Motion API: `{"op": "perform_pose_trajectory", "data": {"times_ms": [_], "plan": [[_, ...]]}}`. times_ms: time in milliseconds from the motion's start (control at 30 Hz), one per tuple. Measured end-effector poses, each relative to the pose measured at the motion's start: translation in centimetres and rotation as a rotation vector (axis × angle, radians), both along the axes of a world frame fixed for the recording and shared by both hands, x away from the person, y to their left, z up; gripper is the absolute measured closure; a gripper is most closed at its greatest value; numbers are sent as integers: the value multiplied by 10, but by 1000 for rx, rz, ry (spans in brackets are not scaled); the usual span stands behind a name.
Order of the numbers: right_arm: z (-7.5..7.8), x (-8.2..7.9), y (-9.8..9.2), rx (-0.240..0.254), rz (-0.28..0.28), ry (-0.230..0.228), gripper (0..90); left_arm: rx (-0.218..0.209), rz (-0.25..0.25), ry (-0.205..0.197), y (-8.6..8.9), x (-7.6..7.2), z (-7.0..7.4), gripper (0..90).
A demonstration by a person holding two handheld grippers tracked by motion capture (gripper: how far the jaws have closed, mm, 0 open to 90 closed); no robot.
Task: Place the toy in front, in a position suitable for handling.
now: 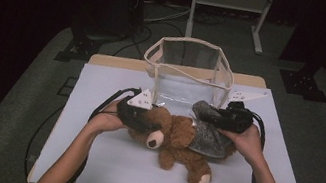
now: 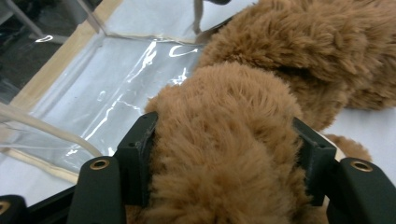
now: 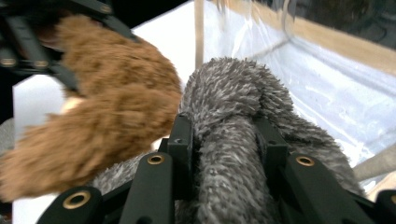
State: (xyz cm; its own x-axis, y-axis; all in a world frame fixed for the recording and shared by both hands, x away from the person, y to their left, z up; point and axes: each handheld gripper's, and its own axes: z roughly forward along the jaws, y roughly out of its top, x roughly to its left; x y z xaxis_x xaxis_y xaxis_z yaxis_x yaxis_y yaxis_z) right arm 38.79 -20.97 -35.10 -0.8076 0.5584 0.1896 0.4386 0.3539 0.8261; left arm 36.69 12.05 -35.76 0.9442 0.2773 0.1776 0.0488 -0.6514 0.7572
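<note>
Brown teddy bear [image 1: 177, 142] lying on the white table [image 1: 103, 162], head toward the left, legs toward the near right, just in front of a clear plastic bag [image 1: 188, 65] with cream trim standing open at the far side. Grey fuzzy garment [image 1: 210, 130] on the bear's back half, one fold lifted up.

Left gripper [image 1: 138, 117] at the bear's head, clenched on it: in the left gripper view, brown fur [image 2: 224, 154] bulging between both black jaws, pads pressed into the plush on either side. Clear bag wall [image 2: 107, 88] just beyond the head there.

Right gripper [image 1: 232, 119] over the bear's rear, clamped on a ridge of the grey garment [image 3: 229, 158]: in the right gripper view, grey pile squeezed tight between the jaws, brown fur [image 3: 107, 116] just beside it to the left, bag panel [image 3: 336, 88] behind.

Both forearms entering from the near edge, cables trailing off the table.
</note>
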Motion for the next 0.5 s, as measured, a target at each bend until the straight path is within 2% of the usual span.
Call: {"op": "perform_pose_trajectory", "data": {"times_ms": [33, 67, 100, 133, 167, 200, 233, 300, 367, 433, 467, 500], "plan": [[-6, 2, 4, -31, 21, 26, 650, -9, 2, 13, 3, -4, -3, 340], [-6, 2, 4, -31, 21, 26, 650, -9, 2, 13, 3, -4, -3, 331], [-13, 0, 10, -69, 49, 44, 650, -20, 4, 23, 5, -7, -5, 312], [-13, 0, 10, -69, 49, 44, 650, -21, -3, 40, 8, -10, -7, 312], [-19, -9, 17, -69, 78, 53, 651, -19, -17, 68, 12, -14, -6, 250], [-19, -9, 17, -69, 78, 53, 651, -19, -17, 68, 12, -14, -6, 219], [-22, -19, 20, -60, 88, 45, 653, -41, -36, 81, 16, -18, -1, 195], [-22, -30, 21, -53, 96, 31, 653, -72, -51, 84, 19, -22, 5, 178], [-23, -42, 22, -39, 98, 15, 653, -80, -58, 79, 19, -24, 8, 175], [-24, -53, 22, -31, 108, -2, 653, -60, -50, 77, 16, -25, 10, 176], [-23, -59, 22, -26, 115, -5, 653, -39, -41, 85, 15, -24, 7, 178], [-23, -64, 22, -21, 123, -10, 653, -19, -46, 110, 14, -23, 3, 188]]}}
